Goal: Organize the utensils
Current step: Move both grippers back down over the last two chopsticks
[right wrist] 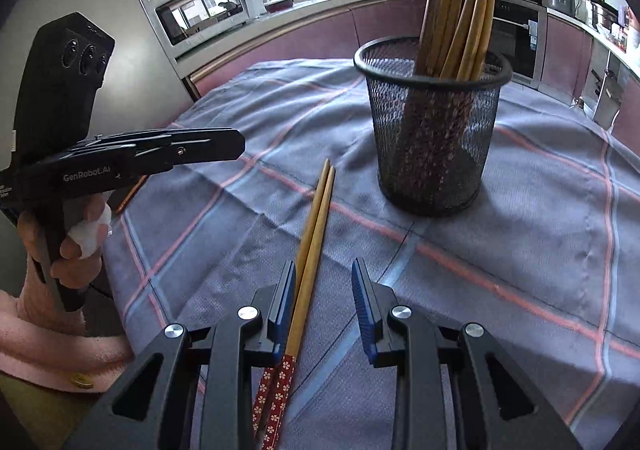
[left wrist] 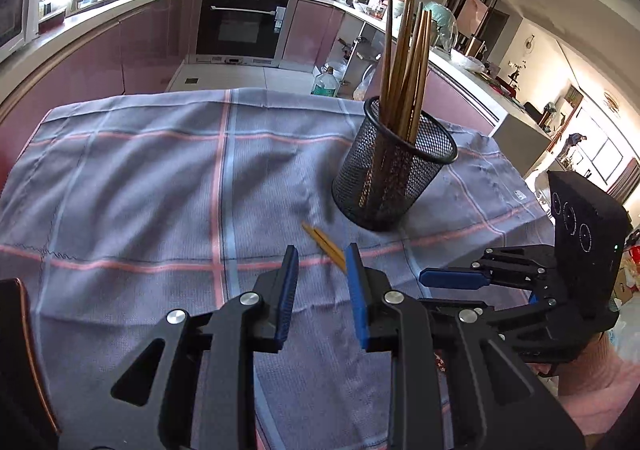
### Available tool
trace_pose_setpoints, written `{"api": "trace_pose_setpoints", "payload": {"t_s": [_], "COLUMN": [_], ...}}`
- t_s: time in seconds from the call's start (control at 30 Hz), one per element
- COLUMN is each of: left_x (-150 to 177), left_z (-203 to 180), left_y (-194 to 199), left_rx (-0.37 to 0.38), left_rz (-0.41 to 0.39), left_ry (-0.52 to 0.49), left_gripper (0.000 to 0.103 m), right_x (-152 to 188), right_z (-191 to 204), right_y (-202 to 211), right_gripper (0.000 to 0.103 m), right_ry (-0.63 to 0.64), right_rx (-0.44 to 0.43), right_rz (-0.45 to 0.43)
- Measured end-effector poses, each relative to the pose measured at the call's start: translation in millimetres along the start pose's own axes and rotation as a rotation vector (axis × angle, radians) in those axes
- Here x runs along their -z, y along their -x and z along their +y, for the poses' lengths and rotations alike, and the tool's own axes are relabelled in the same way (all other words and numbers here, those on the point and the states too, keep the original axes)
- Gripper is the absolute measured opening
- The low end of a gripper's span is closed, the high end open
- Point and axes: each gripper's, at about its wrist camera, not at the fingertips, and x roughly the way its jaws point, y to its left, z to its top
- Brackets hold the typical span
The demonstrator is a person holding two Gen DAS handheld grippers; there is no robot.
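Observation:
A black mesh cup (left wrist: 394, 166) stands on the checked cloth and holds several wooden chopsticks (left wrist: 408, 62); it also shows in the right wrist view (right wrist: 432, 130). A pair of chopsticks (right wrist: 314, 234) with red flowered ends lies flat on the cloth; its tips show in the left wrist view (left wrist: 326, 246). My right gripper (right wrist: 325, 286) is open, with the pair lying between its fingers, close to the left finger. My left gripper (left wrist: 322, 270) is open and empty, just above the cloth near the chopstick tips.
The grey cloth (left wrist: 160, 190) with pink and blue lines covers the table. The right gripper's body (left wrist: 560, 270) shows at the right of the left wrist view. The left gripper's body (right wrist: 120, 158) shows at the left of the right wrist view. Kitchen counters and an oven (left wrist: 244, 26) stand behind.

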Motion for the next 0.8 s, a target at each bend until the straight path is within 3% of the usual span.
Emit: {"api": "trace_pose_setpoints", "payload": {"t_s": [0.57,0.8], "left_x": [20,20], "left_z": [-23,-37], "left_y": [-19,-44], "left_rx": [0.045,0.040], "left_rz": [0.081,0.141], "left_ry": [-0.049,-0.068], "left_gripper": [0.024,0.025], "right_x": [4,3], "right_z": [4,-2], "right_y": [-7,-6], "right_gripper": [0.022,0.021], "right_ry": [0.002,-0.007], "right_rx": [0.069,0.089], "right_rz": [0.011,0.005]}}
